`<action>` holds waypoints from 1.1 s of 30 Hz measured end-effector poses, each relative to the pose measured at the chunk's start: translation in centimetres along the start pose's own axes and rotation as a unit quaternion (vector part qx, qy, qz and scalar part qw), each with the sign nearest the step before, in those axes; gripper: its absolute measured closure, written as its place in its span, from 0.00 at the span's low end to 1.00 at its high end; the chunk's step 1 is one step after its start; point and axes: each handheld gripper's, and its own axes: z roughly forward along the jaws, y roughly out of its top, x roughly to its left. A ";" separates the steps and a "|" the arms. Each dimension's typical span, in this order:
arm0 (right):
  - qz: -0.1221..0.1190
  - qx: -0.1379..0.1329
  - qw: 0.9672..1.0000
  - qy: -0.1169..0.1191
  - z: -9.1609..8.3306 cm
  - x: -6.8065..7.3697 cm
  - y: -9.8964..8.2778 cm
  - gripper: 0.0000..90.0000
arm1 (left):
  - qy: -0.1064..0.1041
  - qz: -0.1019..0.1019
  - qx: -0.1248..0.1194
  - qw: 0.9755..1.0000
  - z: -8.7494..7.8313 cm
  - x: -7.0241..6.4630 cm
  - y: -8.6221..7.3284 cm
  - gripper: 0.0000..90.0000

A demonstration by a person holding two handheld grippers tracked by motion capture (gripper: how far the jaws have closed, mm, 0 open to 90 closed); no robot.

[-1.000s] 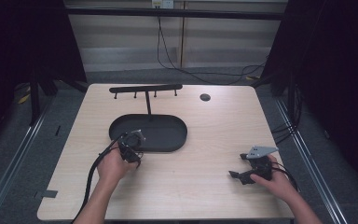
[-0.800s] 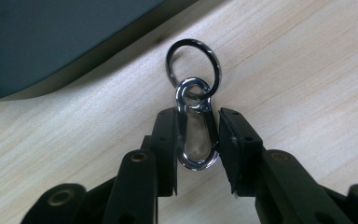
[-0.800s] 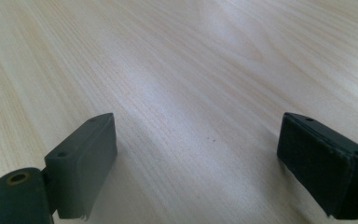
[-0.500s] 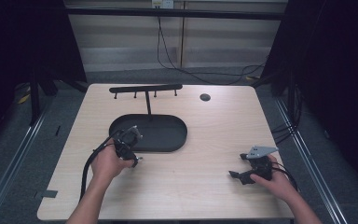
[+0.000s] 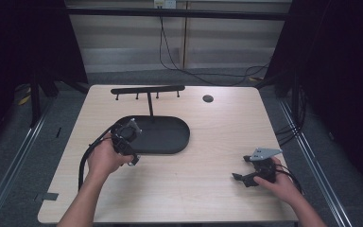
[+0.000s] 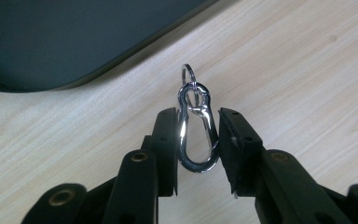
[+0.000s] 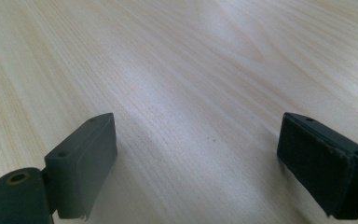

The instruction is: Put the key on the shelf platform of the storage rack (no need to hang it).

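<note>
One carabiner (image 6: 196, 130) upright between pads, key ring (image 6: 189, 74) end pointing away.

I can read no text, label, brand, number or sign anywhere here. The pale wooden table (image 5: 184, 189), the black oval tray (image 5: 170, 137) and the silver metal carabiner clip (image 6: 196, 130) all look plain to me, with no printing or marking I can make out.
</note>
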 end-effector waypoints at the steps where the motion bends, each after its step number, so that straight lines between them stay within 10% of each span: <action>1: 0.000 0.000 1.000 0.000 0.0 0.0 0.0 0.13 | 0.000 -0.001 0.000 1.000 -0.1 0.0 0.1 0.76; 33: 0.000 0.000 1.000 0.000 0.0 0.0 0.0 0.13 | -0.021 -0.010 0.000 1.000 -2.9 0.5 2.8 0.76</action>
